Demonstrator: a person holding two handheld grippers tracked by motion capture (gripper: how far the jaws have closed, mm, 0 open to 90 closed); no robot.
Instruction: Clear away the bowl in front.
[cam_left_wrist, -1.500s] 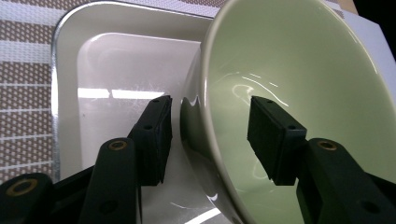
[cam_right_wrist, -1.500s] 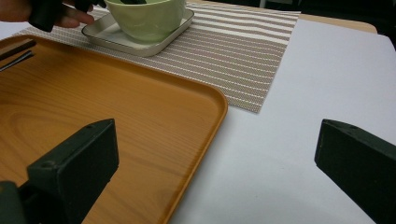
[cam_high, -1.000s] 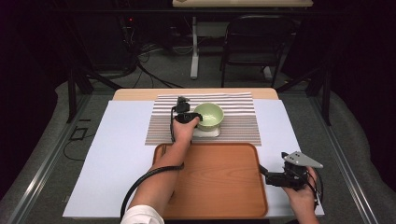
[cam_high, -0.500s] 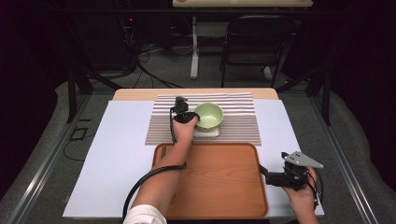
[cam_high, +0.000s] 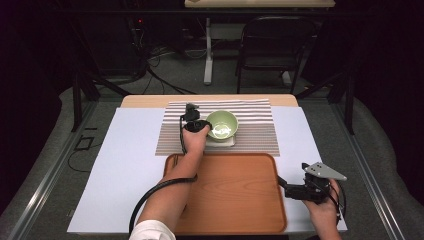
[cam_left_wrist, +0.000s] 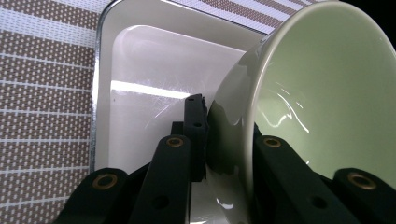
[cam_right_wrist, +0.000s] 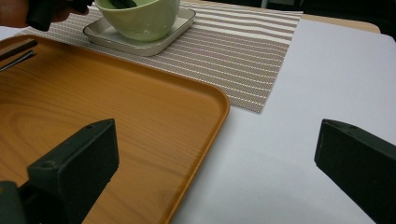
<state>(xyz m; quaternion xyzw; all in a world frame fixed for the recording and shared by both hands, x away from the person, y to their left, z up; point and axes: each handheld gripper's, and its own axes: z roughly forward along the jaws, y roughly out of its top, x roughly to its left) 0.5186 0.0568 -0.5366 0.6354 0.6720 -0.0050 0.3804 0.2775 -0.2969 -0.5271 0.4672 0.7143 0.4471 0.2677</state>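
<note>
The left gripper (cam_high: 201, 123) has just been closing its jaws and now clamps the rim of the green bowl (cam_high: 222, 124), which rests tilted on the white dish (cam_high: 223, 142). Both hands are unmoved. The right gripper (cam_high: 289, 186), beside the wooden tray (cam_high: 235, 190), is wide open and empty.

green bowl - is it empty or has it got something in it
Empty. The high view shows the green bowl with a bare glossy inside; the left gripper, shut on its rim, looks in at bare glaze.

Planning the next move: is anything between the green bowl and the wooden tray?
Nothing visible. The left tool pinches the green bowl's rim on its white dish; the wooden tray lies bare just beside.
</note>
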